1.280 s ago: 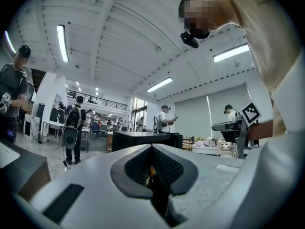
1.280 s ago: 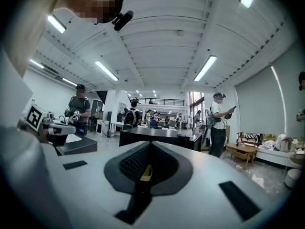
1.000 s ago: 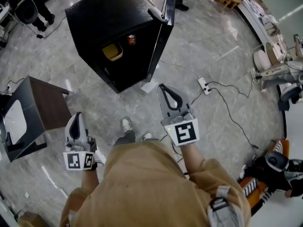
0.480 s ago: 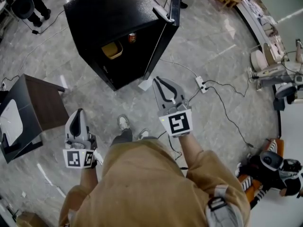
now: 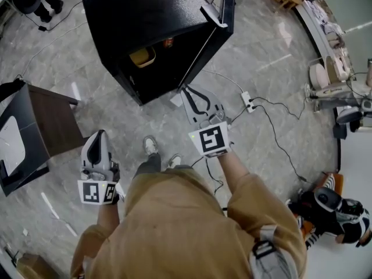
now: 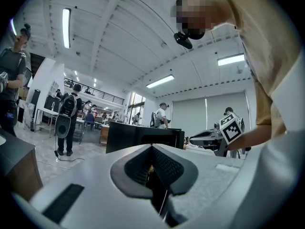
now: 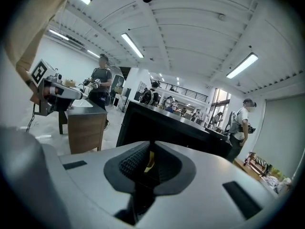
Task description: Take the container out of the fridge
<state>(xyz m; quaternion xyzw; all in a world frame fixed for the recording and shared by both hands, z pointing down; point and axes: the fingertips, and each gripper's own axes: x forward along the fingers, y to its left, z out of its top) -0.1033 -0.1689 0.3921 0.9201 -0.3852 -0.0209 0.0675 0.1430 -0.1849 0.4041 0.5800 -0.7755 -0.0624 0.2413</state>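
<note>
A black mini fridge (image 5: pixel 145 22) stands on the floor ahead with its door (image 5: pixel 218 25) swung open to the right. Inside sits a yellow container (image 5: pixel 142 57), with a red can (image 5: pixel 168 42) to its right. My right gripper (image 5: pixel 188 90) is shut and empty, its tip just short of the fridge's lower front corner. In the right gripper view the fridge (image 7: pixel 167 128) fills the middle, and a sliver of yellow container (image 7: pixel 149 161) shows between the closed jaws. My left gripper (image 5: pixel 100 134) hangs low at my left side, shut and empty, well back from the fridge (image 6: pixel 143 137).
A dark side table (image 5: pixel 40 127) stands to the left of my left gripper. A white power strip (image 5: pixel 249 102) with black cables lies on the floor right of the fridge door. My shoes (image 5: pixel 152 146) are below the fridge. A person (image 5: pixel 334 211) crouches at the lower right.
My right gripper has moved forward and left toward the fridge's open front. The fridge sits closer in view. The left gripper has hardly shifted.
</note>
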